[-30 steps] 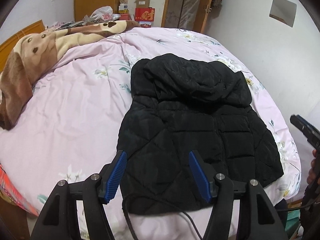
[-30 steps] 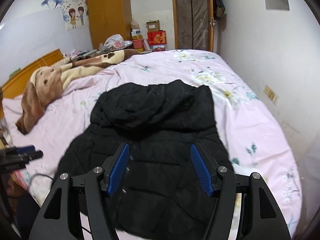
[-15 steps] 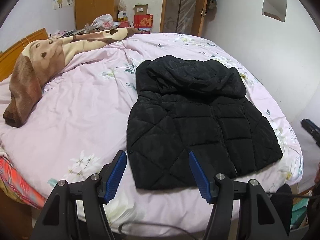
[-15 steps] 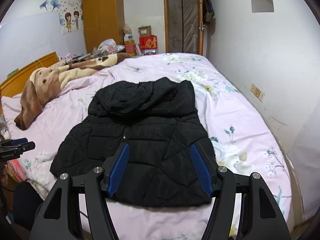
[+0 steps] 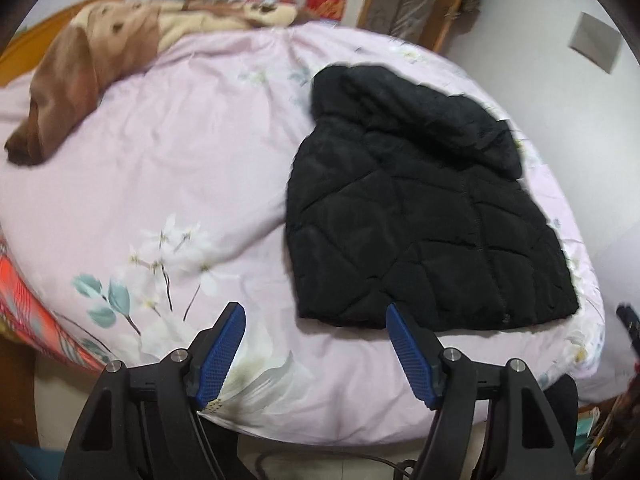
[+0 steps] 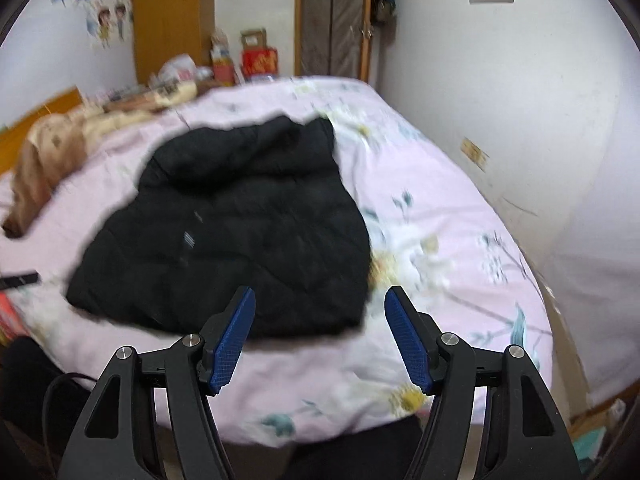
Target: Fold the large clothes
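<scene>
**Black quilted jacket flat on the bed, both grippers off its hem corners**

Black quilted jacket (image 5: 424,216) spread flat on the pink floral bedspread (image 5: 168,184), toward the near right part of the bed, hood end far, straight hem near. Long axis running away from the grippers, hem roughly crosswise to both. Sleeves apparently tucked in already, so judged partly folded, with a hem-to-hood fold probably left.

Left gripper (image 5: 316,350) short of the bed edge, jaws opening and wide, nothing between the blue pads. Aimed left of the jacket: only the near left hem corner sits close to the right-hand pad, the rest of the garment lying off to the right.

Right gripper (image 6: 320,334) likewise wide and opening, empty. Near right hem corner showing just above the gap, left-hand pad overlapping the hem in view; contact not judged, view blurred.

Each gripper nearer its own corner, so a two-handed pinch at the hem looks the natural next step, left needing to shift inward more than right.

Brown plush blanket (image 5: 84,60) bunched at the far left by the headboard, well apart from the jacket.
</scene>
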A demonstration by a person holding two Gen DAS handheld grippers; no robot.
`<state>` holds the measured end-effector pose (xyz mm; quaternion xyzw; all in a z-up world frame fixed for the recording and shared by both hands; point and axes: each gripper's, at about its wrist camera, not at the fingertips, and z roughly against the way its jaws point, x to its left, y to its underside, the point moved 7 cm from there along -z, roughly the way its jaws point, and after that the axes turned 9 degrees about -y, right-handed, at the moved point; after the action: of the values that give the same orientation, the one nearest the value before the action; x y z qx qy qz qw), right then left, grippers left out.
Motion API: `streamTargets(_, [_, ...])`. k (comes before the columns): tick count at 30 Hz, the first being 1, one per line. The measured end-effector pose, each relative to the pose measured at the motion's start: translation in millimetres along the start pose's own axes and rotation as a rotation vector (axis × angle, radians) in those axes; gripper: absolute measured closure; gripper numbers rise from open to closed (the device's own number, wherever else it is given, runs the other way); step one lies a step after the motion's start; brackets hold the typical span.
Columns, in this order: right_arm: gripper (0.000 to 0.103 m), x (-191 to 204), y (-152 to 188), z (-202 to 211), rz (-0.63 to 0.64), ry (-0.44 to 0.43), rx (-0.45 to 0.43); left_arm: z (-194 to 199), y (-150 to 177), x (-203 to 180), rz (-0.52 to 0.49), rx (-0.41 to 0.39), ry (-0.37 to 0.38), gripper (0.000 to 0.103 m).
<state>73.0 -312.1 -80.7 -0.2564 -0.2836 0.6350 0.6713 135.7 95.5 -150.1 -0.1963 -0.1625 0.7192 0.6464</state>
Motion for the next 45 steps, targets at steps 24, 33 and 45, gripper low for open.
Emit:
streamTargets(24, [0.034,-45.0,30.9,-110.1,-0.177,-0.022,0.155,-88.0,-3.3,-25.1,0.036,0.119,-0.03,0.038])
streamTargets(33, [0.071,-36.1,30.1,-113.9,-0.15,-0.017,0.175,-79.2,-6.9,-35.6,-0.006,0.089,-0.05,0.071])
streamTargets(45, [0.089,-14.5,6.4,-70.2,-0.11,-0.052,0.073,-26.7,-19.7,-34.4,0.003,-0.005,0.009,0.085])
